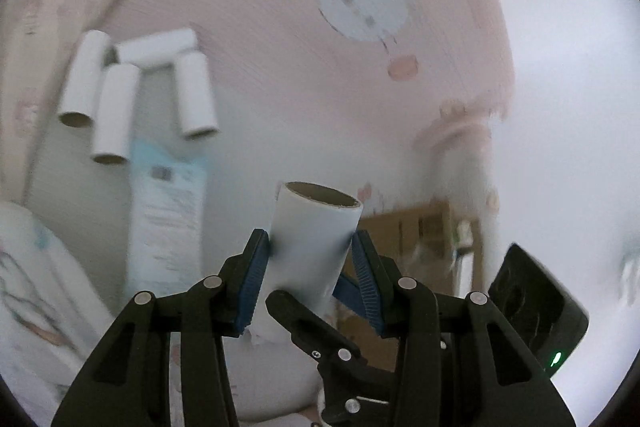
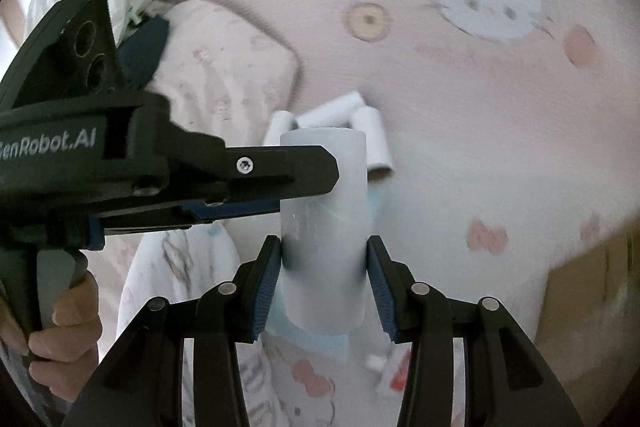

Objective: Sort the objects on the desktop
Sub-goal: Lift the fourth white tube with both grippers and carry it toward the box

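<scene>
Both grippers hold one white roll with a cardboard core (image 1: 312, 239), above a pink cartoon-print cloth. My left gripper (image 1: 310, 247) is shut on the roll; in the right wrist view its fingers (image 2: 280, 175) reach in from the left and clamp the roll's upper half. My right gripper (image 2: 324, 259) is shut on the same roll (image 2: 324, 267) lower down, and its finger (image 1: 304, 319) crosses under the roll in the left wrist view. Several more white rolls (image 1: 120, 95) lie in a heap on the cloth to the left; they also show behind the held roll (image 2: 344, 119).
A long white and blue leaflet or pack (image 1: 166, 219) lies below the heap. A printed pillow (image 2: 224, 67) sits at the left. A brown cardboard box (image 1: 424, 235) stands beyond the cloth's edge. The frames are motion-blurred.
</scene>
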### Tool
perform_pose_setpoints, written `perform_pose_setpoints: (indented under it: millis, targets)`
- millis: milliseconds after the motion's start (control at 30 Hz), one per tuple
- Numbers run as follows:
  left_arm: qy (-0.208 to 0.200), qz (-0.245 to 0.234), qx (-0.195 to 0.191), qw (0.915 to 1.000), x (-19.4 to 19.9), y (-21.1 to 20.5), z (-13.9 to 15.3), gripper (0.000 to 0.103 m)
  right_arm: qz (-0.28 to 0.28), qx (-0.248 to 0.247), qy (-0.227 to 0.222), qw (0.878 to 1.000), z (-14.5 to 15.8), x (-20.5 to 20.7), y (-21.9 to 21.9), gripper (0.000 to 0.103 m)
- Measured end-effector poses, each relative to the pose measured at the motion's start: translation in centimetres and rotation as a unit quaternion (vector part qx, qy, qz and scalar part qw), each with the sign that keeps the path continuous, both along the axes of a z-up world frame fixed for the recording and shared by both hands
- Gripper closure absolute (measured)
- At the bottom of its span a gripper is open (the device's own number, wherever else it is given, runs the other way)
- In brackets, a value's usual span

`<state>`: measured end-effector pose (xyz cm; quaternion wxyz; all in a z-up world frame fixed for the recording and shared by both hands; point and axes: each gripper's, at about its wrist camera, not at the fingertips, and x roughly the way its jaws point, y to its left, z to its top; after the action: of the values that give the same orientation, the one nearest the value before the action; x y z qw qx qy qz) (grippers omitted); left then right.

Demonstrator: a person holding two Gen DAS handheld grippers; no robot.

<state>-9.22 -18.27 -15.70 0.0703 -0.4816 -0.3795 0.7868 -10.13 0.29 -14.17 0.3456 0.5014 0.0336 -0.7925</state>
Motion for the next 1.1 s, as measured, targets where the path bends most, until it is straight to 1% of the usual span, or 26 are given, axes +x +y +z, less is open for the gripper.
perform_pose_setpoints:
  millis: [133, 200, 267, 400, 467, 533, 600, 633, 700, 800, 867, 967, 1100]
  targets:
    - [-0.007, -0.048, -0.029, 0.9984, 0.3, 4.0, -1.5, 0.057, -0.036, 0.001, -0.029, 0.999, -1.8, 0.6, 2.9, 0.062]
    - [-0.012, -0.069, -0.037, 0.9968, 0.6, 5.2, -2.2, 0.057, -0.053, 0.002, -0.046, 0.998, -3.0, 1.0, 4.4, 0.062]
    - [-0.016, -0.088, -0.037, 0.9953, 0.8, 6.2, -3.1, 0.057, -0.064, 0.006, -0.053, 0.997, -3.8, 1.6, 5.2, 0.062]
    - [-0.027, -0.099, -0.02, 0.9945, 1.2, 7.0, -5.3, 0.057, -0.087, 0.008, -0.075, 0.993, -5.5, 2.4, 6.6, 0.062]
    - [-0.03, -0.105, -0.017, 0.9939, 1.5, 7.3, -6.1, 0.057, -0.095, 0.011, -0.084, 0.992, -6.6, 2.4, 7.0, 0.062]
    - [-0.034, -0.115, -0.025, 0.9925, 1.8, 7.5, -7.3, 0.057, -0.096, 0.019, -0.089, 0.991, -7.5, 2.7, 7.2, 0.062]
    - [-0.049, -0.119, -0.038, 0.9909, 1.9, 7.5, -8.9, 0.058, -0.097, 0.023, -0.105, 0.989, -8.9, 2.8, 7.3, 0.062]
    - [-0.057, -0.118, -0.036, 0.9907, 2.0, 7.4, -9.6, 0.058, -0.097, 0.023, -0.111, 0.989, -9.3, 2.9, 7.4, 0.062]
    - [-0.074, -0.11, -0.02, 0.991, 2.2, 6.9, -11.2, 0.058, -0.097, 0.033, -0.127, 0.987, -10.7, 3.1, 7.2, 0.062]
    - [-0.091, -0.107, -0.006, 0.9901, 2.7, 6.4, -12.9, 0.059, -0.09, 0.048, -0.135, 0.986, -12.1, 3.5, 6.8, 0.062]
    - [-0.091, -0.111, -0.003, 0.9896, 2.9, 6.3, -13.3, 0.058, -0.09, 0.054, -0.144, 0.984, -12.9, 3.6, 6.6, 0.062]
    - [-0.092, -0.113, 0.012, 0.9893, 2.9, 5.9, -13.5, 0.058, -0.093, 0.043, -0.151, 0.983, -13.2, 3.5, 6.9, 0.062]
    - [-0.098, -0.113, 0.033, 0.9882, 2.8, 5.9, -14.3, 0.058, -0.093, 0.043, -0.15, 0.983, -13.4, 3.6, 7.0, 0.062]
